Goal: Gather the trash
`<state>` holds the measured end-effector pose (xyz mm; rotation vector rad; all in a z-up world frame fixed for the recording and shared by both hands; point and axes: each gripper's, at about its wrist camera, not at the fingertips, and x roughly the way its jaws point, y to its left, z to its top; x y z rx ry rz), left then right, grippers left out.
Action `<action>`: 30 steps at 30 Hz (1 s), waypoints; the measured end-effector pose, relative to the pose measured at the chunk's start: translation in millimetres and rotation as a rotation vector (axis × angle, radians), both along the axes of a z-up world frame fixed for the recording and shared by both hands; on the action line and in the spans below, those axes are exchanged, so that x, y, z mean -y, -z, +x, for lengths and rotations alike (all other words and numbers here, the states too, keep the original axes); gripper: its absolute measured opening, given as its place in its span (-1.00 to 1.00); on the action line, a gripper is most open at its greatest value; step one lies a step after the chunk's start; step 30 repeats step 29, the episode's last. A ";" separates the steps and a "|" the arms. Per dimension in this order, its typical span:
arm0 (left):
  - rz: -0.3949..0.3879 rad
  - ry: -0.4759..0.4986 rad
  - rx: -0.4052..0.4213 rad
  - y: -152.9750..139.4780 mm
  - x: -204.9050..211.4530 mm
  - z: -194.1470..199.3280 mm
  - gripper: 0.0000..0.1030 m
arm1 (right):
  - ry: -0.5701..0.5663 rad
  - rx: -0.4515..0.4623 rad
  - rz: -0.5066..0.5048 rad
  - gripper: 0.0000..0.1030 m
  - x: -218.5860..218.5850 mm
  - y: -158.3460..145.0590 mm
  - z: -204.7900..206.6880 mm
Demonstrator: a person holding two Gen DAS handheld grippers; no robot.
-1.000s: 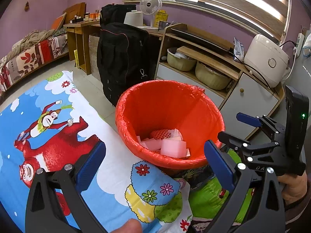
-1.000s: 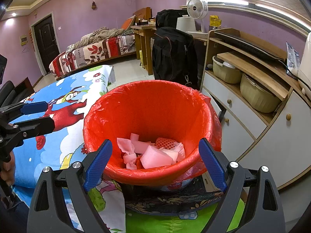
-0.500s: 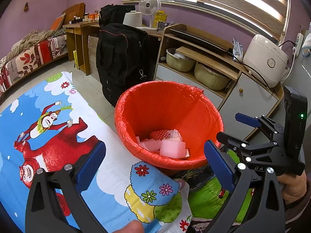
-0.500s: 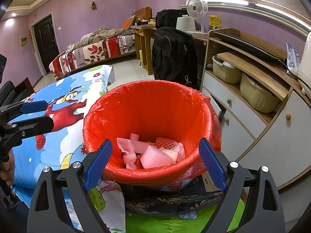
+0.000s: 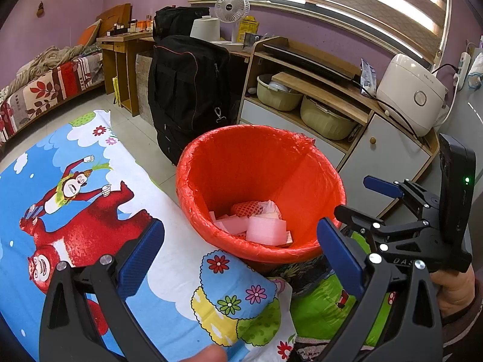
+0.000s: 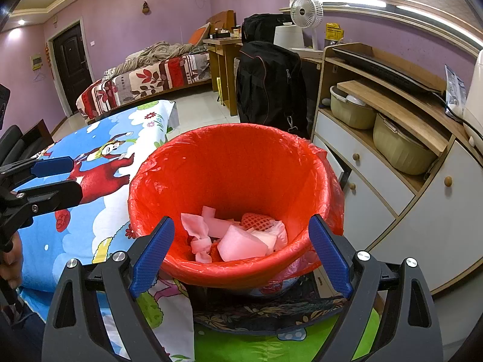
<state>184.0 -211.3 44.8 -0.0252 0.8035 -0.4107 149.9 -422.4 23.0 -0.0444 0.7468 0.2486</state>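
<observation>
- Left gripper: fingers wide apart, empty.
- Right gripper: fingers wide apart, empty.
- Red bin holds pink foam scraps.

Both cameras look forward and down, close to the red-lined bin — the left from over the cartoon sheet, the right nearer. Each also shares the wooden cabinet.
</observation>
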 end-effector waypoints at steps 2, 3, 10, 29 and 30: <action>-0.001 0.002 -0.001 -0.2 0.5 -0.3 0.90 | 0.000 0.000 0.002 0.63 0.4 0.1 0.2; -0.002 0.002 -0.001 0.4 0.5 -0.3 0.90 | 0.000 -0.001 0.001 0.63 0.1 -0.1 0.3; -0.004 0.002 -0.003 1.0 0.7 -0.4 0.90 | 0.000 0.000 0.001 0.63 0.3 -0.1 0.2; -0.002 0.012 0.007 1.7 2.4 -1.1 0.90 | 0.000 -0.001 0.001 0.63 0.5 -0.6 0.4; -0.002 0.012 0.007 1.7 2.4 -1.1 0.90 | 0.000 -0.001 0.001 0.63 0.5 -0.6 0.4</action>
